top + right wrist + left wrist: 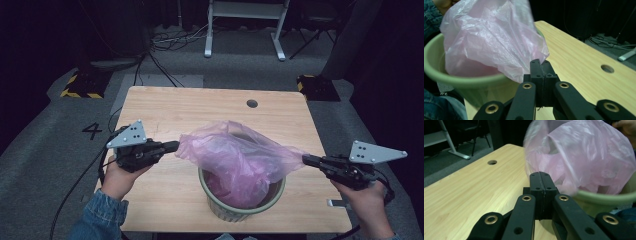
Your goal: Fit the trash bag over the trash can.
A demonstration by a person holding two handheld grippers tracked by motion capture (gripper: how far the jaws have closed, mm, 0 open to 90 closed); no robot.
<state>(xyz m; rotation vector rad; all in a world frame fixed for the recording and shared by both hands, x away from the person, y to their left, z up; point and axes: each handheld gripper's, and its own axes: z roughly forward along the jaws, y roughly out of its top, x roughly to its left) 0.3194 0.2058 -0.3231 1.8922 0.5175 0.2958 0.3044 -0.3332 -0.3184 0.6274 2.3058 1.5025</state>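
Observation:
A thin pink plastic bag (240, 155) is stretched wide over a pale green ribbed bin (240, 207) near the table's front edge. Its lower part hangs inside the bin. My left gripper (174, 146) is shut on the bag's left edge, level with the bin's top. My right gripper (306, 159) is shut on the bag's right edge, and the film runs taut to both tips. In the left gripper view the shut jaws (540, 176) meet the bag (584, 157) above the bin rim (604, 198). In the right gripper view the jaws (540, 63) pinch a corner of the bag (491, 42) beside the bin (474, 82).
The wooden table (170, 110) has a round cable hole (252, 103) at the back. Behind it stand a white desk frame (245, 25), loose floor cables (170, 40) and two yellow-and-black marked bases (82, 85). A "4" (92, 130) is marked on the floor at the left.

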